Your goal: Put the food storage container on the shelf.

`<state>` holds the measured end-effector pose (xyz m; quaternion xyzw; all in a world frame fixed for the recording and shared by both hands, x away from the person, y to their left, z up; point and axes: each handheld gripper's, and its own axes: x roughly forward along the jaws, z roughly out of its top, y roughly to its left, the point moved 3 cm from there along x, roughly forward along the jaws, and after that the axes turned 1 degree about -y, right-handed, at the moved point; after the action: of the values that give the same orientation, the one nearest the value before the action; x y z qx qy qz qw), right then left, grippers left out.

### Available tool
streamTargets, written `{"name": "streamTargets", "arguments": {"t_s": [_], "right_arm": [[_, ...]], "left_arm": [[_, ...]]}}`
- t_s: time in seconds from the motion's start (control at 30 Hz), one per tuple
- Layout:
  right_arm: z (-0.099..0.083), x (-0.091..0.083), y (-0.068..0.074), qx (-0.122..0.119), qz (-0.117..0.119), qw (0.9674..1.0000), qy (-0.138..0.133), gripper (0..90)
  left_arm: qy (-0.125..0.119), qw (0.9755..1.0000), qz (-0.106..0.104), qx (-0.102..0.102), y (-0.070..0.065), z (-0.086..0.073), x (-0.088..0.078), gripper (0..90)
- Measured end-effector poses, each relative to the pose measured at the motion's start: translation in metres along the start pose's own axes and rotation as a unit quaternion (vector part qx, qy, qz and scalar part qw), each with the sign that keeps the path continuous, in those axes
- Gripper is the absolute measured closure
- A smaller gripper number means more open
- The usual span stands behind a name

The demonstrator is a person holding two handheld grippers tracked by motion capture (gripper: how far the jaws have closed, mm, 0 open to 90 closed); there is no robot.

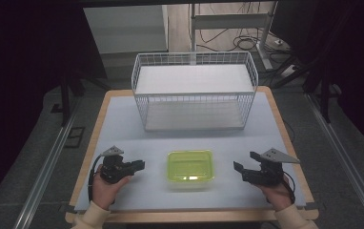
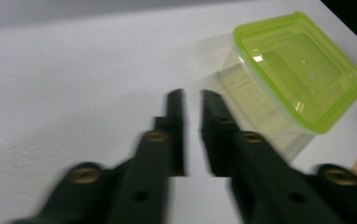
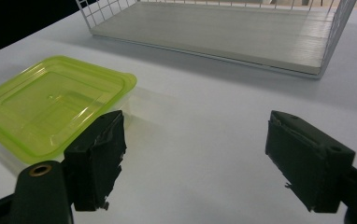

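A clear container with a lime-green lid stands closed near the table's front edge, midway between my two grippers. My left gripper rests to its left, pointing at it, shut with only a thin slit between the jaws and nothing in them. To the container's right my right gripper is wide open and empty, angled toward it. Neither gripper touches the container.
A white wire basket with a white floor stands empty at the back of the table. A pale mat covers the wooden tabletop. Dark floor, rails and cables surround the table.
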<state>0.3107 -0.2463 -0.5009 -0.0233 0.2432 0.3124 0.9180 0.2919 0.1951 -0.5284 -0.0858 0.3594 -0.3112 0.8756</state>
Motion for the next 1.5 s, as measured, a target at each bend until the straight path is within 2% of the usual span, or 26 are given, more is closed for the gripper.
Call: {"name": "streamTargets", "arguments": {"t_s": [0.07, 0.13, 0.17, 0.2, 0.23, 0.27, 0.3, 0.33, 0.37, 0.47, 0.6, 0.8, 0.87, 1.0, 1.03, 1.07, 1.27, 1.3, 1.33, 1.4, 1.5], "right_arm": [[0.001, -0.002, -0.001, 0.010, 0.005, 0.9999, -0.002, 20.4], [0.001, -0.002, -0.002, 0.015, 0.008, 0.9999, 0.000, 20.4], [0.000, -0.002, -0.002, 0.018, 0.010, 0.9998, 0.001, 20.4], [0.000, -0.001, -0.002, 0.025, 0.015, 0.9995, 0.007, 20.4], [0.000, -0.001, -0.002, 0.025, 0.015, 0.9995, 0.007, 20.4], [0.000, 0.001, -0.002, 0.031, 0.023, 0.9992, 0.013, 20.2], [0.000, 0.003, -0.001, 0.035, 0.030, 0.9988, 0.016, 19.9], [-0.001, 0.004, 0.000, 0.041, 0.037, 0.9983, 0.022, 19.4], [-0.001, 0.006, 0.001, 0.042, 0.044, 0.9978, 0.025, 18.1], [-0.002, 0.011, 0.004, 0.040, 0.050, 0.9974, 0.033, 16.1], [-0.001, 0.017, 0.011, 0.039, 0.045, 0.9973, 0.042, 17.1], [0.001, 0.023, 0.014, 0.066, 0.064, 0.9941, 0.057, 18.8], [0.004, 0.028, 0.017, 0.079, 0.076, 0.9920, 0.063, 20.5], [0.008, 0.036, 0.023, 0.085, 0.087, 0.9903, 0.068, 22.4], [0.009, 0.038, 0.024, 0.086, 0.089, 0.9900, 0.069, 23.0], [0.011, 0.043, 0.025, 0.092, 0.092, 0.9889, 0.073, 23.9], [0.014, 0.052, 0.026, 0.100, 0.100, 0.9865, 0.082, 26.2], [0.015, 0.057, 0.028, 0.105, 0.108, 0.9848, 0.085, 27.9], [0.016, 0.059, 0.029, 0.110, 0.113, 0.9836, 0.087, 28.8], [0.016, 0.060, 0.029, 0.114, 0.116, 0.9827, 0.088, 29.7], [0.017, 0.069, 0.033, 0.127, 0.121, 0.9795, 0.099, 34.3]], "left_arm": [[-0.002, 0.9999, 0.011, -0.003, -0.001, 0.001, 0.002, 50.8], [-0.002, 0.9999, 0.010, -0.004, -0.002, 0.001, 0.003, 43.2], [-0.002, 0.9999, 0.010, -0.009, -0.002, 0.002, 0.004, 43.2], [0.000, 0.9998, 0.000, -0.018, -0.001, 0.002, 0.005, 36.3], [0.000, 0.9998, 0.000, -0.018, -0.001, 0.002, 0.005, 34.6], [0.002, 0.9991, -0.026, -0.032, 0.000, 0.002, 0.005, 33.4], [0.002, 0.9991, -0.026, -0.032, 0.000, 0.002, 0.005, 32.7], [0.007, 0.9981, -0.044, -0.043, 0.000, 0.002, 0.006, 31.7], [0.009, 0.9978, -0.047, -0.045, -0.001, 0.002, 0.006, 30.6], [0.013, 0.9979, -0.048, -0.042, -0.003, 0.001, 0.007, 30.1], [0.021, 0.9963, -0.066, -0.051, -0.008, 0.001, 0.011, 29.7], [0.021, 0.9952, -0.074, -0.060, -0.012, 0.004, 0.018, 29.7], [0.023, 0.9938, -0.085, -0.067, -0.013, 0.006, 0.021, 29.7], [0.026, 0.9922, -0.094, -0.078, -0.014, 0.007, 0.027, 29.9], [0.027, 0.9914, -0.098, -0.083, -0.015, 0.008, 0.029, 30.2], [0.027, 0.9897, -0.110, -0.087, -0.017, 0.012, 0.034, 32.4], [0.035, 0.9883, -0.120, -0.087, -0.022, 0.018, 0.046, 36.3], [0.038, 0.9863, -0.128, -0.097, -0.023, 0.019, 0.050, 37.2], [0.038, 0.9863, -0.128, -0.097, -0.023, 0.019, 0.050, 38.6], [0.042, 0.9841, -0.138, -0.104, -0.023, 0.020, 0.054, 40.6], [0.049, 0.9834, -0.138, -0.107, -0.022, 0.020, 0.060, 45.1]]}}
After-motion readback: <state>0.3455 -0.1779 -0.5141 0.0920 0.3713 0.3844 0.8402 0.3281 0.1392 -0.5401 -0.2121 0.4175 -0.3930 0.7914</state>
